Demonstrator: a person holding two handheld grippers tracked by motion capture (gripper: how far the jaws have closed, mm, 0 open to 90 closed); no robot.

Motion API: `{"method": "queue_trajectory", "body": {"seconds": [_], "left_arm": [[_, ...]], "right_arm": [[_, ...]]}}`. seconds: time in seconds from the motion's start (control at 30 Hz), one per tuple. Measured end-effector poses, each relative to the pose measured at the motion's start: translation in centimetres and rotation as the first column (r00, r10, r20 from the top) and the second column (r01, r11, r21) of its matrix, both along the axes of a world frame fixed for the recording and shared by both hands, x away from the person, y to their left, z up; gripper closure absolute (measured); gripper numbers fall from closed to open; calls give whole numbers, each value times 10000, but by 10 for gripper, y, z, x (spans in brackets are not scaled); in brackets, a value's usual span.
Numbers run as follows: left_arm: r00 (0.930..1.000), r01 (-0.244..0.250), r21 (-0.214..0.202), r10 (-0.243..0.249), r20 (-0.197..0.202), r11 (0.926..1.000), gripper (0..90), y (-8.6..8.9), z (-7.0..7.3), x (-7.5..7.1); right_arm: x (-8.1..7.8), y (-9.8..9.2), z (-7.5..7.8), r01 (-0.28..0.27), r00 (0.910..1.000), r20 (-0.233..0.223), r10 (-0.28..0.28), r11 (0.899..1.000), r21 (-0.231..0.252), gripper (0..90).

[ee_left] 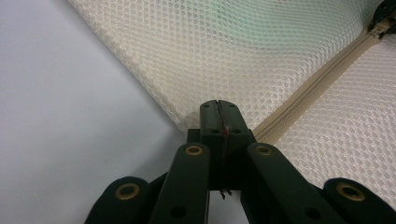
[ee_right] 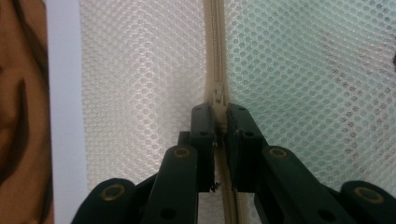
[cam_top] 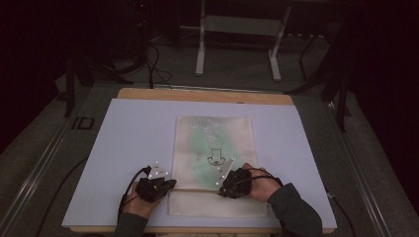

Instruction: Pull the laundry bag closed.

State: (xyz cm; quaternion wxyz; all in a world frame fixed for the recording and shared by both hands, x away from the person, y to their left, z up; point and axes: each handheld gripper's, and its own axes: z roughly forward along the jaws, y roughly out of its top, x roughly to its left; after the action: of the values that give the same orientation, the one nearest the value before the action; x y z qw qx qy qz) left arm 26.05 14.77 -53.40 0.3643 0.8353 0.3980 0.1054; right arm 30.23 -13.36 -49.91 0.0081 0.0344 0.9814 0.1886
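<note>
A cream mesh bag [cam_top: 215, 133] lies flat on the pale board, with something green inside it [ee_right: 303, 70]. Its beige zipper [ee_left: 317, 70] runs across the bag near the front edge. My left gripper [cam_top: 172, 183] sits at the bag's left edge. In the left gripper view its jaws [ee_left: 218, 109] are pressed together on the bag's corner where the zipper ends. My right gripper [cam_top: 221, 190] is over the zipper line farther right. Its jaws [ee_right: 218, 116] are closed on the zipper pull [ee_right: 218, 93].
The pale board [cam_top: 123, 148] lies on a wooden table [cam_top: 197, 94]. Bare board flanks the bag on both sides. Behind the table stand a white frame's legs [cam_top: 200, 59] and cables on a dark floor.
</note>
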Motion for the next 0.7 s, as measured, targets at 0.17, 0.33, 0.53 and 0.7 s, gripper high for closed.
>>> {"method": "queue_trajectory", "body": {"seconds": [0.17,0.33,0.53,0.7], "left_arm": [[10000,4,-2,-4,8,10000,894,0,0,0],[10000,-23,-51,22,-20,10000,894,0,0,0],[10000,7,-39,-7,-26,10000,894,1,0,0],[10000,16,-18,-17,-32,10000,894,1,0,0]], "right_arm": [[-2,-2,0,-2,10000,39,2,10000,42,825],[-1,-3,-1,16,10000,-15,-16,9999,134,825],[-1,-11,-2,133,9999,-59,-132,9999,96,825],[-1,-17,-1,249,9997,-81,-248,9996,102,825]]}}
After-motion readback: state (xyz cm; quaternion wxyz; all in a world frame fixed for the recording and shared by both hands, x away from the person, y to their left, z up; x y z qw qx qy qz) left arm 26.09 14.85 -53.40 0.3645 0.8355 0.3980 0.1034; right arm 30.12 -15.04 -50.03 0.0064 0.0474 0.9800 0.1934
